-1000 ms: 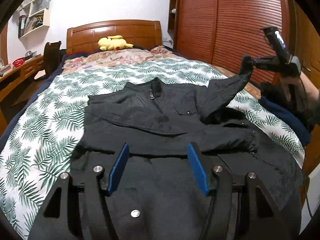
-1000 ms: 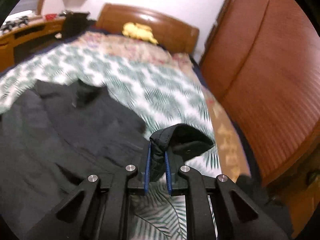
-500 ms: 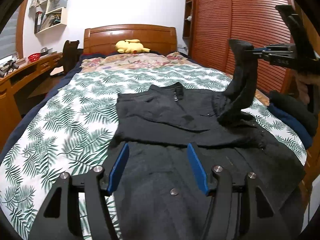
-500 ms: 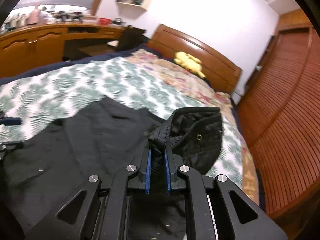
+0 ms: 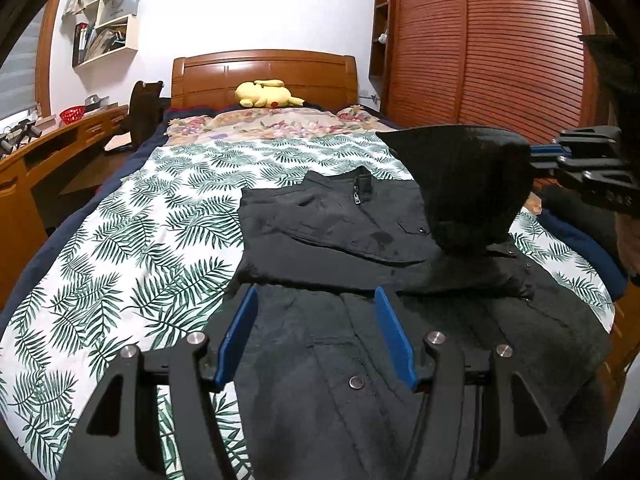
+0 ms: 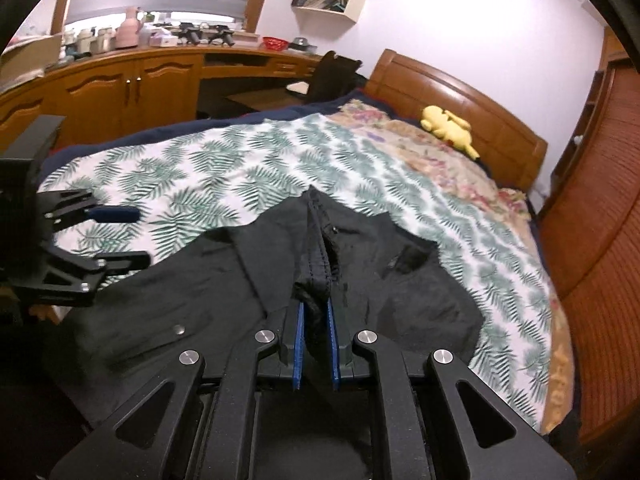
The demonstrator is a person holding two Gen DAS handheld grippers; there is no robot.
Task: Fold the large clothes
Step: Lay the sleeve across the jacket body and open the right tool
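Right tongs (image 6: 316, 344) pinch the sleeve (image 5: 472, 192), lifted above the jacket (image 5: 344, 236) on the bed (image 5: 120, 248). Left tongs (image 5: 316, 336) hover wide, empty, over the hem. Risk: slippery cuff slips out mid-swing, sleeve lands crooked. Jacket runs lengthwise, collar pointing away from left tongs.

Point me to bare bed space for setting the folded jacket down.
Bare leaf-print cover runs left of the black jacket, out to the navy blanket edge, and above its collar to the floral sheet. The right side is crowded: dark clothes pile and the right gripper lifting a sleeve.
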